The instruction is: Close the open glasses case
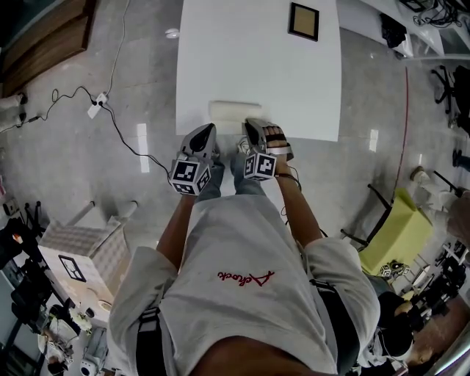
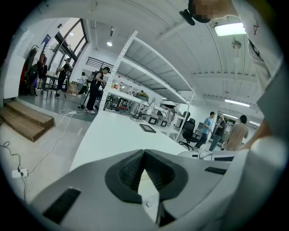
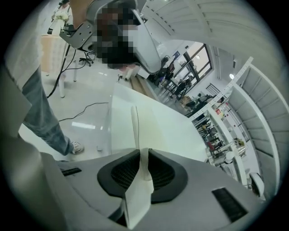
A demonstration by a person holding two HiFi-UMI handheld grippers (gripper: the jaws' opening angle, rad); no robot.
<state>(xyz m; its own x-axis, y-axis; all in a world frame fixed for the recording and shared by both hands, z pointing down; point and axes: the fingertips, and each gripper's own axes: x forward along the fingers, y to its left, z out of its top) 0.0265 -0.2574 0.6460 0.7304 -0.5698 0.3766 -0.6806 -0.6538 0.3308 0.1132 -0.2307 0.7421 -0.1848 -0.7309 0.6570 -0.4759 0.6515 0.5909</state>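
The cream glasses case lies on the white table close to its front edge. My right gripper reaches the case's right front part. In the right gripper view a thin cream flap of the case runs edge-on into the right gripper, whose jaws are shut on it. My left gripper sits just off the case's left front corner. Seen in its own view, the left gripper has its tips meeting, and a pale surface shows through the gap behind them.
A dark framed square lies at the table's far right, also seen as a dark framed square in the left gripper view. Cables and a power strip lie on the floor at left. A yellow chair stands at right. People stand in the background.
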